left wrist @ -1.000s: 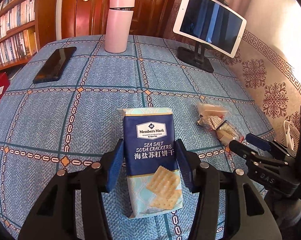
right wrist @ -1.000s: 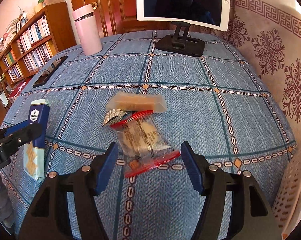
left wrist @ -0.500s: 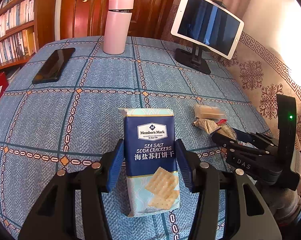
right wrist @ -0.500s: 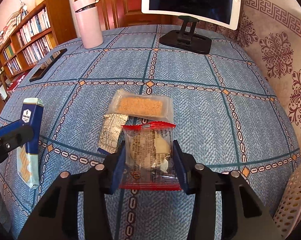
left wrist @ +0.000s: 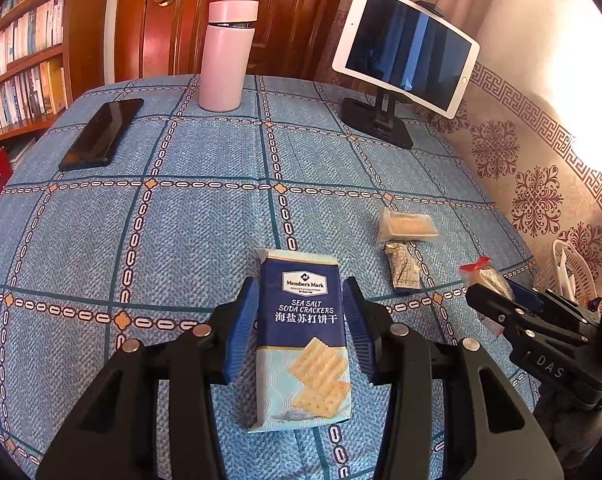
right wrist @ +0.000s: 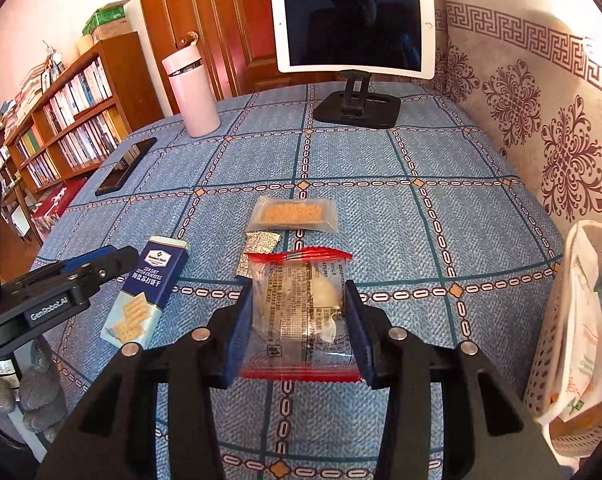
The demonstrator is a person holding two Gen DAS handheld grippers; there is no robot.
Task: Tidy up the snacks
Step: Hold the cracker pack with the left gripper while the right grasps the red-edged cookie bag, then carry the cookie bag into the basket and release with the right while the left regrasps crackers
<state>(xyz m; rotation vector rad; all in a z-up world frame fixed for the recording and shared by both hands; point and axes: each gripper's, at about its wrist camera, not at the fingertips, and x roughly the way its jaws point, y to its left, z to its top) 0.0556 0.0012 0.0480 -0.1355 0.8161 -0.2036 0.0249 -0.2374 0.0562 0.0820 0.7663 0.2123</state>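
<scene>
A blue Member's Mark soda cracker pack (left wrist: 305, 332) lies on the blue checked tablecloth between the fingers of my left gripper (left wrist: 301, 312). Its jaws are closing and the blue pads touch the pack's two long sides. In the right wrist view the same pack (right wrist: 149, 284) lies at the left. My right gripper (right wrist: 299, 312) is shut on a clear snack bag with red sealed ends (right wrist: 297, 304), held a little above the cloth. On the cloth beyond it lie a clear pack with a tan bar (right wrist: 293, 216) and a small patterned foil packet (right wrist: 261, 244).
A white plastic basket (right wrist: 549, 380) holding some bags stands at the table's right edge. At the far side stand a pink thermos (left wrist: 227, 56) and a tablet on a black stand (left wrist: 405, 44). A black phone (left wrist: 101, 134) lies far left. Bookshelves and a wooden door stand behind.
My right gripper closed on the red-edged bag and lifted it off the cloth, away from the other two snacks. My left gripper's pads drew in against the cracker pack.
</scene>
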